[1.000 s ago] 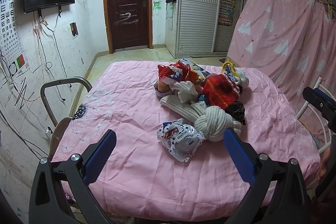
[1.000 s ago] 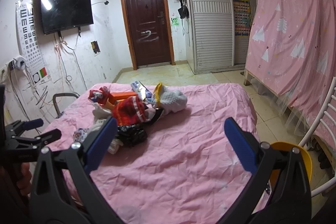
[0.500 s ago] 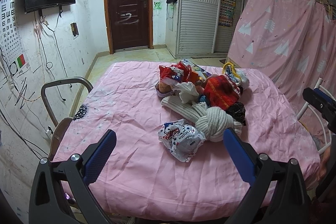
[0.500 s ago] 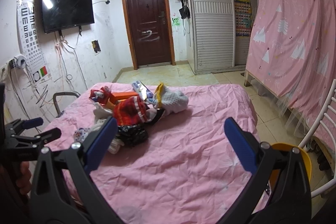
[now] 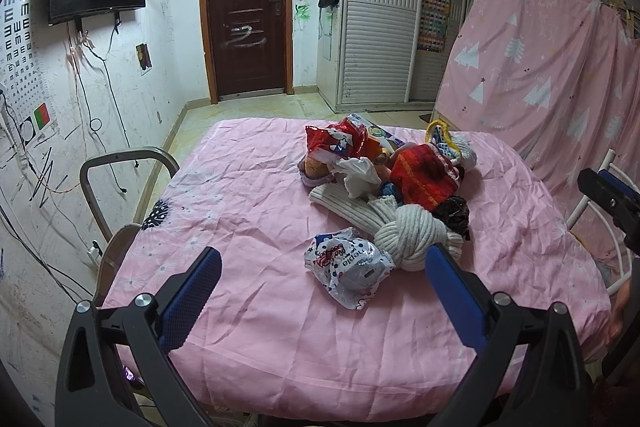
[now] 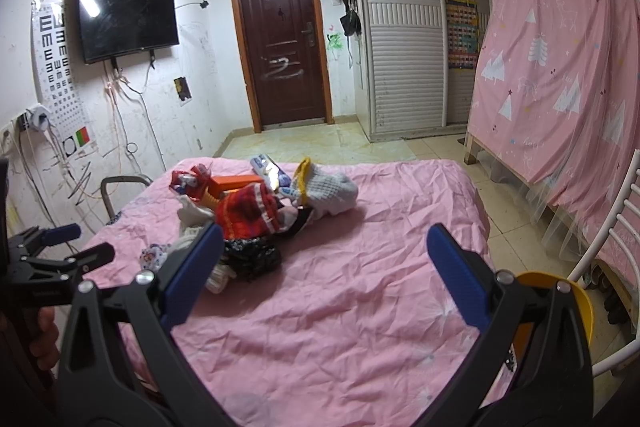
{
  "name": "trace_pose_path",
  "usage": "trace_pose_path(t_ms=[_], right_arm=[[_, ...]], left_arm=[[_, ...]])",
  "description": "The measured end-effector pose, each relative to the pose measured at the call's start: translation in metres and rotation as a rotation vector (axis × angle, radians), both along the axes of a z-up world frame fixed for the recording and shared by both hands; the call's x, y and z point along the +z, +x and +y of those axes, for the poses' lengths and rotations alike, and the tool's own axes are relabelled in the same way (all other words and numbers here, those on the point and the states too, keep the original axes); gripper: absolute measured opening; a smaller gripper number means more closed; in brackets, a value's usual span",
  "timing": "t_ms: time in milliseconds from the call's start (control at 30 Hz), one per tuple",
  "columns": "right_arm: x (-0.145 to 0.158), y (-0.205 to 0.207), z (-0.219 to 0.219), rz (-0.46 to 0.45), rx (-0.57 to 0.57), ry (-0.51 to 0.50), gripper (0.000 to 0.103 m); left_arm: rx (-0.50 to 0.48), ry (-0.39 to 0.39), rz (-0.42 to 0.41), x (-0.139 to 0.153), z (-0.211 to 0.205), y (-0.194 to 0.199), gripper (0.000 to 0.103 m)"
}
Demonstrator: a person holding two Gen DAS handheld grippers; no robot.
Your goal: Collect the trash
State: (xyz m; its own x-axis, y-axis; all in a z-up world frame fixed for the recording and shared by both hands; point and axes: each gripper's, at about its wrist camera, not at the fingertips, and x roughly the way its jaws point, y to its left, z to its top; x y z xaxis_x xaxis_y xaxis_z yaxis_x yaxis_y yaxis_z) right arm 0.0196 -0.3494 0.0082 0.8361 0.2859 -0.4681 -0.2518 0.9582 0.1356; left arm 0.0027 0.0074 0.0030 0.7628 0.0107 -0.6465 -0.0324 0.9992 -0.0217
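The sheet (image 5: 248, 211) was plain pink, the crumpled wrapper (image 5: 348, 269) white with red and blue print, the knotted rope (image 5: 412, 239) cream, the knitted cloth (image 5: 424, 175) red with orange stripes, the small bag (image 5: 454, 213) black, and the curtain (image 6: 560, 67) pink with white trees.

A heap (image 5: 384, 183) of wrappers and cloth lies on the bed (image 5: 248, 211), toward its far right. A wrapper (image 5: 348, 269) lies at the heap's near edge, touching a knotted cloth (image 5: 412, 237) on its right. A chair (image 5: 120, 195) stands left of the bed, a door (image 5: 246, 11) behind, a bin (image 6: 560, 303) at the bed's near right.
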Motion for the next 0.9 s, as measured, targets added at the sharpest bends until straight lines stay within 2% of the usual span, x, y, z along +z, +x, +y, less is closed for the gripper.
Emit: trace_pose_path(t_ms=[800, 900], right_arm=[[0.0002, 0.0024, 0.003, 0.004, 0.002, -0.002, 0.098], [-0.0077, 0.0017, 0.009, 0.014, 0.011, -0.006, 0.098]], left_arm=[[0.002, 0.001, 0.006, -0.0035, 0.0024, 0.0002, 0.093], [0.002, 0.001, 0.018, -0.0087, 0.0022, 0.0027, 0.092]])
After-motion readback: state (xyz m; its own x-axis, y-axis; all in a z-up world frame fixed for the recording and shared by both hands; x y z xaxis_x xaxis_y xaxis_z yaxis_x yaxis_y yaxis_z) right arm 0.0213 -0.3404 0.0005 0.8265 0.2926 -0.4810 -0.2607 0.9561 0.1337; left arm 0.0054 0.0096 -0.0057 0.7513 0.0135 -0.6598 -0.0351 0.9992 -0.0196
